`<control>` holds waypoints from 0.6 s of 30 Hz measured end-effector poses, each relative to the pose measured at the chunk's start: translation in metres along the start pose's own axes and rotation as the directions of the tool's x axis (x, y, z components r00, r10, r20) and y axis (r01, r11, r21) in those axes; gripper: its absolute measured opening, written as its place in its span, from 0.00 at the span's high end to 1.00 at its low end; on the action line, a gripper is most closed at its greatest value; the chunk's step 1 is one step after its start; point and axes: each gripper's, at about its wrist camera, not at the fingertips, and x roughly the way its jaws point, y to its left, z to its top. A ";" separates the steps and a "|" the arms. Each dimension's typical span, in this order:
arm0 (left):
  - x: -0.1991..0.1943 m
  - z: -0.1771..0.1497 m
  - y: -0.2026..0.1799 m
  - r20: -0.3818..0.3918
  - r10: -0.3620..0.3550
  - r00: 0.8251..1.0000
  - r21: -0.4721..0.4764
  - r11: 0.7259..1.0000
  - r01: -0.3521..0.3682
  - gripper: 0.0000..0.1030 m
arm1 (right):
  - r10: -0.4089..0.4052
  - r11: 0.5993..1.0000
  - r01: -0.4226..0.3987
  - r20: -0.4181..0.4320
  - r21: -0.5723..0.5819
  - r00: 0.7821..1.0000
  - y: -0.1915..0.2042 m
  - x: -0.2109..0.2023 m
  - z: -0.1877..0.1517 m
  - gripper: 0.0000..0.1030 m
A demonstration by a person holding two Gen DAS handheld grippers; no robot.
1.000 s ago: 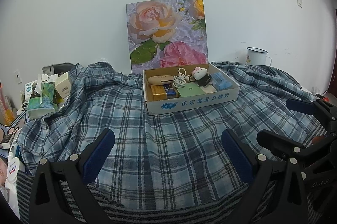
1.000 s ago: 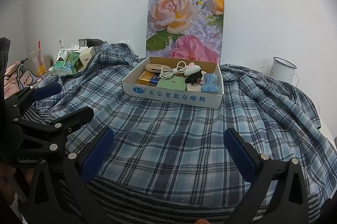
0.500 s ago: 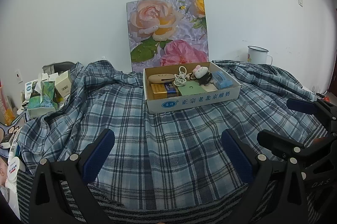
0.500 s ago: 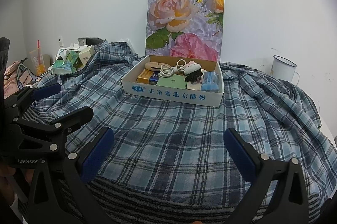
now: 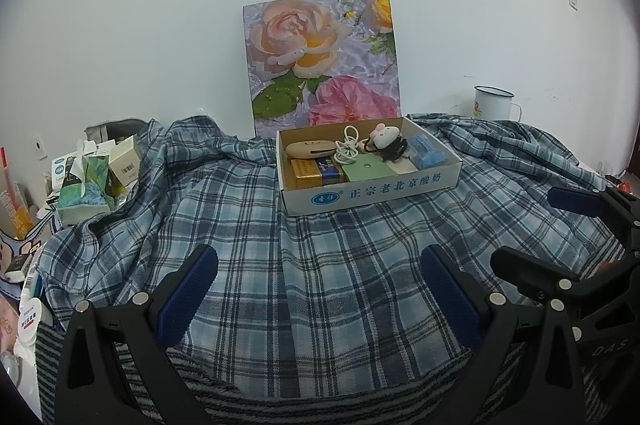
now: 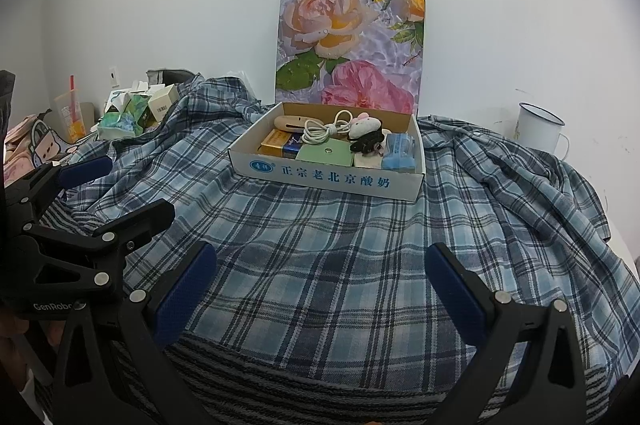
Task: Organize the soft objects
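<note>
My left tongs [image 5: 318, 291] sit at the bottom of the left wrist frame, level, spread wide with nothing between the blue pads [image 5: 188, 295]. My right tongs [image 6: 320, 289] are the same in the right wrist frame: level, wide open, empty. Each pair shows in the other's view, the right tongs [image 5: 560, 225] at the right edge and the left tongs [image 6: 104, 189] at the left edge, so I hold them side by side, both aimed forward over the cloth.

Beneath both lies the plaid shirt [image 5: 304, 265], spread flat across the lower half of the frame, its long axis running left to right, bunched in folds toward the upper left and upper right. Its near hem lies on a striped cloth [image 5: 280, 405] at the bottom.

On the shirt in mid-frame sits an open box [image 5: 372, 191], its long side facing me, holding a white cable [image 5: 347, 149], a plush toy [image 5: 385, 137] and small packs. Behind it a rose picture [image 5: 324, 61] leans upright against the wall. A white mug [image 5: 492, 103] stands at right, tissue packs [image 5: 86, 187] at left.
</note>
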 end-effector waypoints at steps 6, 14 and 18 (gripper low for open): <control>0.001 0.001 -0.002 0.000 0.000 1.000 0.001 1.000 0.000 0.01 | 0.000 1.000 0.000 0.002 -0.001 1.000 0.000 0.000 0.000 0.00; 0.000 0.001 0.000 -0.010 0.002 1.000 0.002 1.000 -0.002 0.01 | -0.001 1.000 0.001 -0.007 0.001 1.000 -0.001 0.000 0.000 0.00; 0.002 0.002 -0.001 -0.009 0.002 1.000 0.004 1.000 -0.002 0.01 | 0.000 1.000 0.000 -0.009 0.001 1.000 -0.001 0.001 0.000 0.00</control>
